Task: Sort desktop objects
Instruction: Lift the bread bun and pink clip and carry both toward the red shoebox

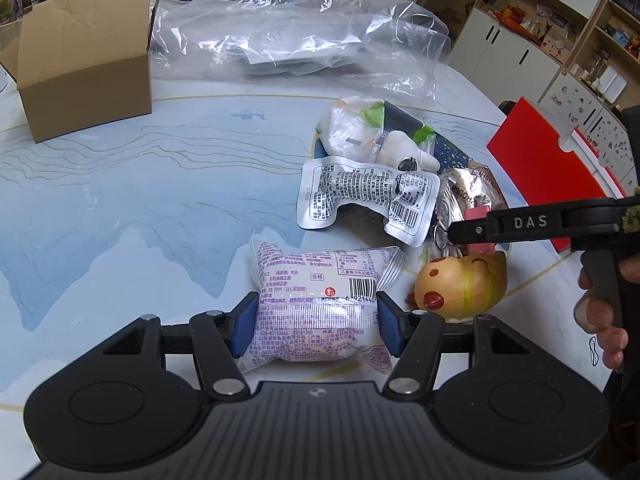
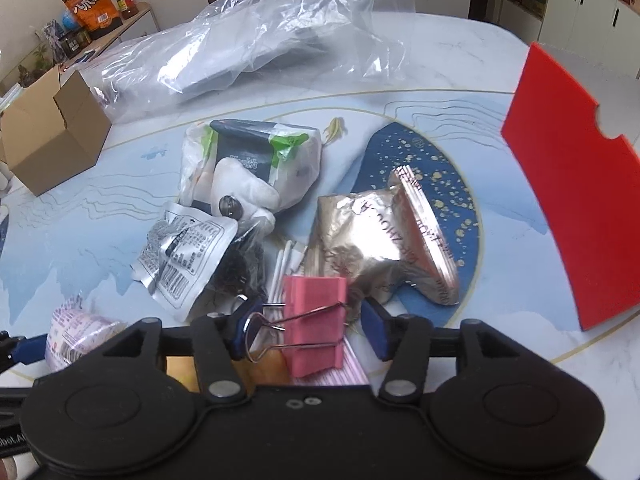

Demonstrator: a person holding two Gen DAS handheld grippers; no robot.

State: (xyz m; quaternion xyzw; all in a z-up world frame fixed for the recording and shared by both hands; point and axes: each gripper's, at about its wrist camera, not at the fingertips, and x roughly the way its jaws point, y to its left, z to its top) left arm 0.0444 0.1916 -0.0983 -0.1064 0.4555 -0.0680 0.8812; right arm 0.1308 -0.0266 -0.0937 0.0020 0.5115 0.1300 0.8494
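Note:
A purple-and-white snack packet [image 1: 320,280] lies on the table near me, and my left gripper [image 1: 318,322] is shut on it, its blue pads pressing both sides. In the right wrist view a pink binder clip [image 2: 316,320] sits between the jaws of my right gripper [image 2: 306,332]. They stand open, with a gap between the clip's body and the right pad [image 2: 376,334]. From the left wrist view, the right gripper [image 1: 460,236] reaches in over the pile, held by a person's hand [image 1: 600,312].
The pile holds a silver barcode pouch [image 2: 180,256], a gold foil packet [image 2: 372,240], a white-green tissue pack [image 2: 256,152] and a yellow toy [image 1: 460,284]. An open cardboard box [image 1: 88,80] stands far left. A clear plastic bag [image 1: 300,40] lies behind, with a red board [image 2: 568,184] right.

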